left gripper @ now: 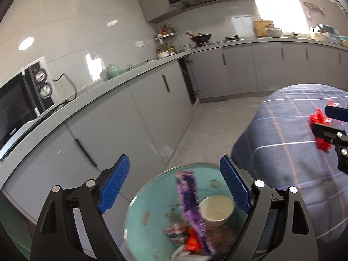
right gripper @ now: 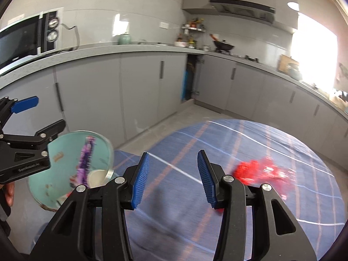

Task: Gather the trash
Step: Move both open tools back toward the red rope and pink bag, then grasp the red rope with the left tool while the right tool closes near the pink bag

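Grey kitchen cabinets [right gripper: 139,91] run along the wall ahead of us, with a microwave [left gripper: 19,100] on the counter to our left and a wok [right gripper: 224,46] on the stove further along. Below and ahead of our right gripper [right gripper: 173,179] lies a round table under a blue checked cloth [right gripper: 217,148].

Our left gripper [left gripper: 174,187] hangs directly above a teal trash bin [left gripper: 139,208] that stands on the floor just beside the table. Its jaws are spread wide and carry nothing. Inside the bin we see a purple wrapper [left gripper: 191,204], a white paper cup [left gripper: 216,211] and some small scraps at the bottom.

Our right gripper hovers over the cloth, also spread wide and empty. A red crumpled wrapper [right gripper: 258,171] lies on the cloth just off to the right of its fingertips, outside the gap between the jaws. That view is motion-blurred, so we cannot make out the wrapper's exact shape.

We judge that part of the trash is already in the bin and that the red wrapper is the piece in hand now. The next move seems to call for shifting our right gripper rightward and down until the jaws straddle the wrapper, then closing on it. It looks thin and light, so a low, firm pinch would help. After that it would go across to the bin on our left.
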Motion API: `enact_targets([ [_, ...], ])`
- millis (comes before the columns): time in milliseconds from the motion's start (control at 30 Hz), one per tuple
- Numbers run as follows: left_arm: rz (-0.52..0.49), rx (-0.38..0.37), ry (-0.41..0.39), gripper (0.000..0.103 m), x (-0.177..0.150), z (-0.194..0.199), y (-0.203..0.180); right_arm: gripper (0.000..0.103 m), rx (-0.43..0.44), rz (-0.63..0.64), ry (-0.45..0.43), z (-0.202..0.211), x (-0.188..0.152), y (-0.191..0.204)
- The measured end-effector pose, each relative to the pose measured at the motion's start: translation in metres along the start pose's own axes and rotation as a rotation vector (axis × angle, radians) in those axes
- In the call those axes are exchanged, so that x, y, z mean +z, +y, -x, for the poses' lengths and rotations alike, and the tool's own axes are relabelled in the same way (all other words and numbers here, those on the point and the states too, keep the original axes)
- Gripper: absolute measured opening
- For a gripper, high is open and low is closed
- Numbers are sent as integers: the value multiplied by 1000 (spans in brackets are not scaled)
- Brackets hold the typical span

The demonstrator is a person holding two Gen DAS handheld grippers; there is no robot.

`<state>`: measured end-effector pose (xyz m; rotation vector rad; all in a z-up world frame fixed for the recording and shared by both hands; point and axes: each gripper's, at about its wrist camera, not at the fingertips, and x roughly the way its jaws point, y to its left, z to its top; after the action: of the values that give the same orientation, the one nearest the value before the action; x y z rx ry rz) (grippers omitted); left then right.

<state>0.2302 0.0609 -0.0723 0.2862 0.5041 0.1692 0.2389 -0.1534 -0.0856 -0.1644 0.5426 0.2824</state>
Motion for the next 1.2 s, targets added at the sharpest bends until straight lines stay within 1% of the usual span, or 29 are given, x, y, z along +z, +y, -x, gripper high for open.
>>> enact_targets([
  [167,-33,-46,-20,85,13,2,-32,46,-82,-44,12,9,-11,-46],
  [233,-43,-69,-28,88,18,1,-44,46,-118,-55,20,12,-16,-63],
  [267,-51,-88,-33,90,21,1,-54,47,-141,-70,25,12,-17,-76],
  [333,-68,-120,-42,91,27,2,-72,47,-176,-96,34,14,-22,-95],
  [433,-94,-187,-54,91,37,2,-107,49,-230,-141,48,14,-26,-128],
  [467,-105,-206,-57,92,39,2,-118,50,-236,-155,51,14,-26,-136],
  [500,-114,-220,-55,92,41,1,-127,54,-235,-171,59,12,-25,-143],
  [567,-136,-243,-47,93,44,-3,-146,56,-227,-183,80,5,-23,-155],
  [633,-134,-259,-35,93,47,-6,-159,57,-218,-190,87,-1,-22,-162],
  [733,-110,-285,-22,94,49,-7,-175,57,-167,-254,122,-16,-26,-178],
  [800,-96,-307,-15,97,45,-5,-184,58,-141,-279,155,-26,-30,-187],
  [933,-123,-325,13,97,40,-11,-197,55,-84,-298,220,-43,-37,-195],
  [967,-122,-339,10,97,39,-11,-197,48,-71,-298,236,-47,-37,-197],
  [1000,-124,-340,5,97,39,-11,-197,38,-67,-292,250,-50,-37,-196],
  [1033,-126,-336,5,97,39,-13,-196,33,-63,-282,264,-53,-38,-195],
  [1100,-118,-360,25,97,38,-19,-191,6,-46,-255,295,-59,-39,-191],
  [1133,-116,-365,31,97,37,-21,-189,2,-46,-245,302,-61,-40,-188],
  [1200,-114,-365,38,97,33,-24,-187,1,-41,-226,313,-62,-44,-183],
])
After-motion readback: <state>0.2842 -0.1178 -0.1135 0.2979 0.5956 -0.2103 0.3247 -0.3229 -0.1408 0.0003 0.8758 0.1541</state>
